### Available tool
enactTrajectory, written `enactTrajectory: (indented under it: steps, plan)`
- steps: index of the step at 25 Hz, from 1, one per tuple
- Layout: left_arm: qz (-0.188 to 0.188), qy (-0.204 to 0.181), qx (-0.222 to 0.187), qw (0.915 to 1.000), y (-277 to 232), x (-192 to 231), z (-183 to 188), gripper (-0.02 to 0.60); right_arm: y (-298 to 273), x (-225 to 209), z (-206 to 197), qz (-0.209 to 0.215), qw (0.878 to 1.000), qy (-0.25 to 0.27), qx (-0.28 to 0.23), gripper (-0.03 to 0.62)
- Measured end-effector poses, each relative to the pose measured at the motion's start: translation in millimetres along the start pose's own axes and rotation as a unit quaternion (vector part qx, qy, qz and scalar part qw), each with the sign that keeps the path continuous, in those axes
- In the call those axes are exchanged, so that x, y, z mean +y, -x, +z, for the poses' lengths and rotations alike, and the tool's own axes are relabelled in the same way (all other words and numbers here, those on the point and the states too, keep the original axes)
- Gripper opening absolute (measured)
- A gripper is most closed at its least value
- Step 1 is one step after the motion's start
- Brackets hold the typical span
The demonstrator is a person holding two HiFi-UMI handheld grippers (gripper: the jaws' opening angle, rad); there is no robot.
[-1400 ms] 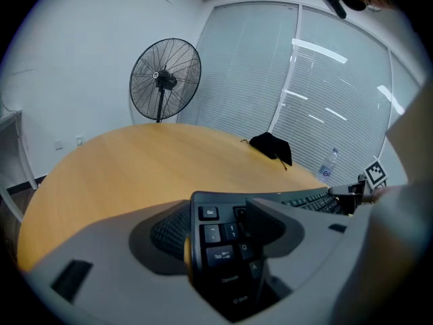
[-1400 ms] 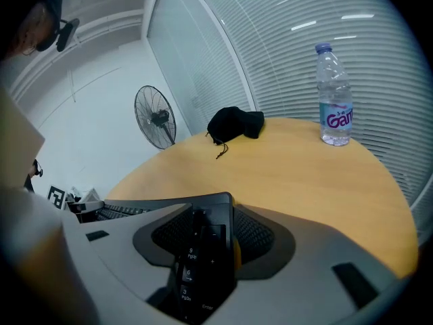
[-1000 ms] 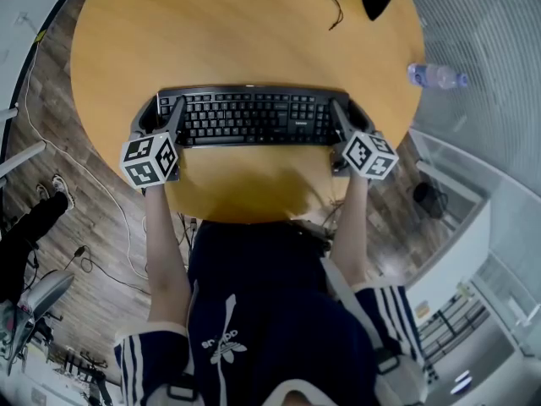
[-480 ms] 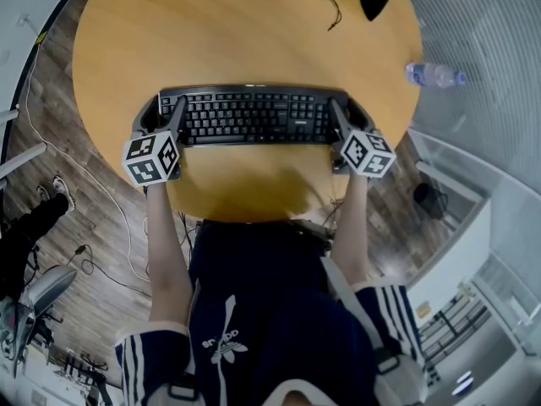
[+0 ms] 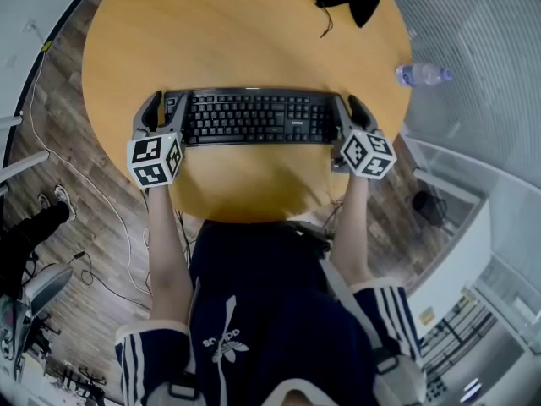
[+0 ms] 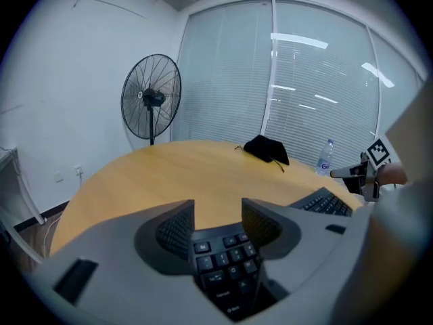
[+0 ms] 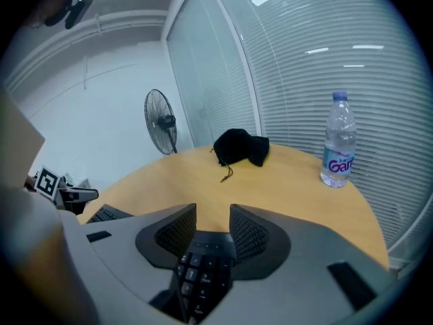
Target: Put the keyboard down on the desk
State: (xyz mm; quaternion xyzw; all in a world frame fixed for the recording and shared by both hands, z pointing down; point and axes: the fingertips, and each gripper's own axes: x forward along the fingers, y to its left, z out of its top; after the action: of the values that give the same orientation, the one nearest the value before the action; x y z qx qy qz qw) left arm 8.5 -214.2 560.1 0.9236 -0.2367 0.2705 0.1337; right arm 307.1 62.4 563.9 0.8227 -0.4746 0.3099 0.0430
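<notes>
Black keyboard (image 5: 254, 117) lies flat toward the desk's (image 5: 237, 32) near edge. My left gripper (image 5: 166, 105) and right gripper (image 5: 348, 105) are unclenched, jaws closing with its ends between them.

Head view: looking steeply down from high over the round desk (image 5: 254, 24), taking in all of it. Left gripper view, right gripper view: sitting low and close at opposite keyboard (image 5: 254, 117) ends, facing across the desk, sharing black pouch (image 6: 267, 149), bottle (image 6: 326, 158), fan (image 6: 151, 99).
</notes>
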Motion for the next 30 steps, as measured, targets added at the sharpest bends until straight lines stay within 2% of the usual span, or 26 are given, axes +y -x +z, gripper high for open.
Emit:
enactTrajectory:
  steps: [6, 9, 12, 16, 20, 25, 30]
  plan:
    - [-0.001, -0.025, -0.067, 0.9974, 25.4, -16.1, 52.5, 0.088, 23.3, 35.1, 48.8, 0.028, 0.997, 0.003, -0.067, 0.07]
    - [-0.006, -0.034, -0.097, 0.9947, 44.3, -30.1, 74.4, 0.038, 42.9, 56.3, 67.8, 0.046, 0.995, 0.024, -0.091, 0.029]
    - [-0.015, -0.042, -0.127, 0.9909, 67.7, -46.1, 98.9, 0.003, 72.5, 82.4, 90.9, 0.066, 0.989, 0.042, -0.124, 0.015]
    - [-0.03, -0.039, -0.18, 0.9824, 110.7, -65.8, 132.3, 0.003, 117.7, 118.0, 122.3, 0.086, 0.977, 0.07, -0.183, 0.005]
    - [-0.037, -0.05, -0.245, 0.9676, 162.4, -83.6, 169.0, 0.002, 161.6, 140.7, 145.8, 0.092, 0.965, 0.095, -0.226, 0.005]
    - [-0.033, -0.064, -0.312, 0.9475, 228.0, -100.5, 199.6, 0.003, 208.8, 160.9, 156.7, 0.092, 0.958, 0.11, -0.249, 0.003]
    - [-0.026, -0.067, -0.349, 0.9343, 276.3, -118.2, 208.1, 0.003, 254.9, 176.5, 158.9, 0.099, 0.949, 0.126, -0.27, 0.005]
